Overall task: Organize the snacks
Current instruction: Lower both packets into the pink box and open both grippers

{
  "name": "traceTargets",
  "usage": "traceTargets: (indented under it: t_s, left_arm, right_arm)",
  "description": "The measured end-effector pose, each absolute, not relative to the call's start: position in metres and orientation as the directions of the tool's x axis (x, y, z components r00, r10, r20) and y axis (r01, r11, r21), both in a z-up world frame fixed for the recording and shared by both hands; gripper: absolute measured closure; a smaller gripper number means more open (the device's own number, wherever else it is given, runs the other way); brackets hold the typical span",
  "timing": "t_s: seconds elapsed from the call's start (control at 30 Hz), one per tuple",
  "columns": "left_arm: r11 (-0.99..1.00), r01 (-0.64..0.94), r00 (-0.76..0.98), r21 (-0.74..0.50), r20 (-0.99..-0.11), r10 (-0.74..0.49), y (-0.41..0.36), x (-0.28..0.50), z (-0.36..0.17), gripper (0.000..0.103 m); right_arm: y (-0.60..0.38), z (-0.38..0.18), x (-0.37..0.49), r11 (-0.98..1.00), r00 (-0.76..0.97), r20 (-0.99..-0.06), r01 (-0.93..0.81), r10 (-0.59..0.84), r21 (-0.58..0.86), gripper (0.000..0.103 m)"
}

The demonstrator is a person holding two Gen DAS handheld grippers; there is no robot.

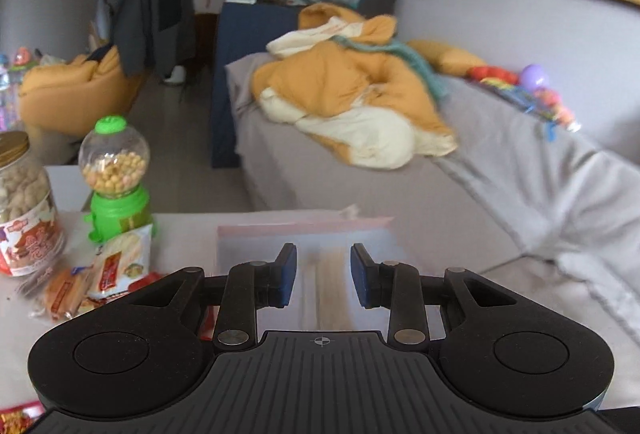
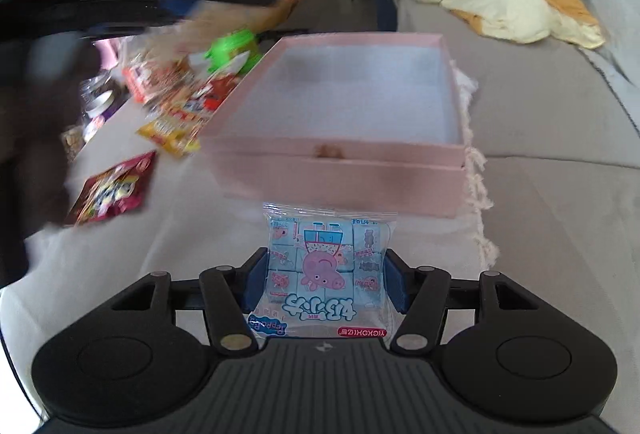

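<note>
Nearest to us, the right gripper (image 2: 326,280) pinches a light-blue Peppa Pig candy packet (image 2: 326,270) between its blue pads, the packet held just above the pale cloth (image 2: 168,234). Just beyond it sits the pink box (image 2: 340,169), open-topped, its blue-grey floor bare. Left of the box lie loose snack packets (image 2: 172,121) — one dark red packet (image 2: 114,187) lies apart, nearer to us. The left gripper (image 1: 323,276) has its fingers spread with nothing between them, hovering over the box's near part, which is blurred in that view. To its left we see more wrapped snacks (image 1: 104,274), a jar with a gold lid (image 1: 24,209) and a green candy dispenser (image 1: 116,177). Farther back — a grey sofa (image 1: 500,193) with an orange blanket (image 1: 352,97).
</note>
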State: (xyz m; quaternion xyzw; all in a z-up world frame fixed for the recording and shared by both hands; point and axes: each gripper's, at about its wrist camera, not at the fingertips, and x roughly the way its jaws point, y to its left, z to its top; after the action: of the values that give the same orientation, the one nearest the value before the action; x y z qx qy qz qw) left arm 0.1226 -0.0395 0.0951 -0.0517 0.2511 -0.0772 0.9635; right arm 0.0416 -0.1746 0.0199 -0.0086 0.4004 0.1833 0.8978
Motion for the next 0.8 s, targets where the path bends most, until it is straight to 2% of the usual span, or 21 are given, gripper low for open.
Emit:
traceTargets:
  t_s: [0.13, 0.3, 0.43, 0.57, 0.67, 0.8]
  left_arm:
    - [0.982, 0.104, 0.831, -0.16, -0.529, -0.174, -0.029, 0.123, 0.082, 0.07]
    - [0.975, 0.123, 0.824, -0.186, -0.527, -0.205, -0.001, 0.096, 0.084, 0.07]
    - [0.973, 0.092, 0.827, -0.213, -0.527, -0.194, 0.018, 0.076, 0.087, 0.07]
    - [0.97, 0.041, 0.808, -0.238, -0.564, -0.172, 0.034, 0.068, 0.089, 0.07]
    - [0.974, 0.017, 0.808, -0.226, -0.57, -0.146, 0.048, 0.059, 0.085, 0.07]
    - [0.981, 0.005, 0.821, -0.195, -0.559, -0.115, 0.067, 0.04, 0.075, 0.07]
  right_arm:
    - [-0.183, 0.028, 0.036, 0.93, 0.625, -0.703, -0.336, 0.34, 0.151, 0.044]
    - [-0.186, 0.058, 0.035, 0.928, 0.666, -0.661, -0.346, 0.346, 0.136, 0.044]
    - [-0.18, 0.085, 0.068, 0.937, 0.693, -0.639, -0.315, 0.334, 0.148, 0.044]
    - [-0.16, 0.092, 0.122, 0.964, 0.738, -0.626, -0.252, 0.252, 0.091, 0.043]
    - [-0.146, 0.085, 0.15, 0.975, 0.713, -0.674, -0.217, 0.195, 0.053, 0.041]
    - [-0.142, 0.073, 0.128, 0.948, 0.648, -0.696, -0.273, 0.309, 0.166, 0.041]
